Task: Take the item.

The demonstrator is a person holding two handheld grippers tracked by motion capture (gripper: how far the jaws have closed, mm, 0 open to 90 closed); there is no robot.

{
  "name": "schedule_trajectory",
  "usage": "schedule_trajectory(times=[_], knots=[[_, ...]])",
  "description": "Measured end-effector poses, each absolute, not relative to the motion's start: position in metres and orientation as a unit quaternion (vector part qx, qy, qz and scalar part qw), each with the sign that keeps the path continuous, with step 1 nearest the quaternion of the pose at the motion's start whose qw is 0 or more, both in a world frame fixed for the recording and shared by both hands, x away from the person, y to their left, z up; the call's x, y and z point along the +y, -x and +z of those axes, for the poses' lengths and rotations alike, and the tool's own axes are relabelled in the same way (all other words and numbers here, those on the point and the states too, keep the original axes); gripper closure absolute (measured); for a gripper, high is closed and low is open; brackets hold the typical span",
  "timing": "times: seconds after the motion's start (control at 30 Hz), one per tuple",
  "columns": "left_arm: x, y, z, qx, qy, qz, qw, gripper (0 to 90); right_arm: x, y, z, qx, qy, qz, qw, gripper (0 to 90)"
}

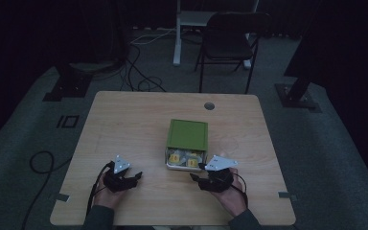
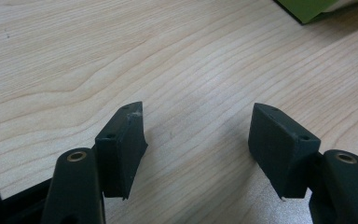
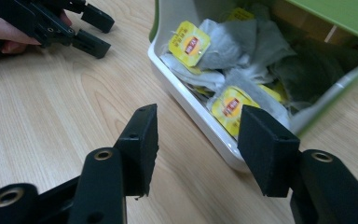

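Flanking the green box (image 1: 187,136), chair (image 1: 230,38) beyond table (image 1: 124,120).

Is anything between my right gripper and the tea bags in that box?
Nothing visible blocks it. The right gripper is open, just short of the white box rim. The green lid is slid back, covering the far part; the near tea bags lie exposed.

A light wooden table (image 1: 124,124) stands on grey carpet (image 1: 326,158), with a round grommet hole (image 1: 209,106) near its far edge. Beyond it sits a black folding chair (image 1: 230,40), beside a white desk leg (image 1: 177,36). Black cables (image 1: 136,76) curl over the floor at the far left, and another cable (image 1: 40,163) loops left of the table.
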State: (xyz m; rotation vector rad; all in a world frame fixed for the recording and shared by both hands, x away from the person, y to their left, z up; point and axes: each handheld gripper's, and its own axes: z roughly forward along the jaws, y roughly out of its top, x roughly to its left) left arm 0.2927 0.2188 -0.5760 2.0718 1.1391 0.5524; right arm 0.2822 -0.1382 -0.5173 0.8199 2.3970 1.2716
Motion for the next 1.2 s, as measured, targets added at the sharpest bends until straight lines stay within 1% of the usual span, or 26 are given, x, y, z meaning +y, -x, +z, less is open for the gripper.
schedule_trajectory(times=[0.27, 0.47, 0.73, 0.9, 1.2], knots=[[0.219, -0.293, -0.576, 0.44, -0.8, 0.213, 0.349, 37.2, -0.123, -0.29, -0.518, 0.843, -0.269, 0.439, 0.157, 52.5], [0.219, -0.293, -0.576, 0.44, -0.8, 0.213, 0.349, 37.2, -0.114, -0.294, -0.521, 0.85, -0.259, 0.43, 0.158, 58.7], [0.219, -0.293, -0.576, 0.439, -0.8, 0.213, 0.349, 37.2, -0.103, -0.298, -0.522, 0.855, -0.253, 0.424, 0.16, 59.4], [0.219, -0.293, -0.576, 0.44, -0.8, 0.213, 0.349, 37.2, -0.093, -0.304, -0.526, 0.862, -0.25, 0.413, 0.158, 61.4], [0.219, -0.293, -0.576, 0.439, -0.8, 0.213, 0.349, 37.2, -0.092, -0.307, -0.529, 0.861, -0.252, 0.412, 0.157, 64.8]])
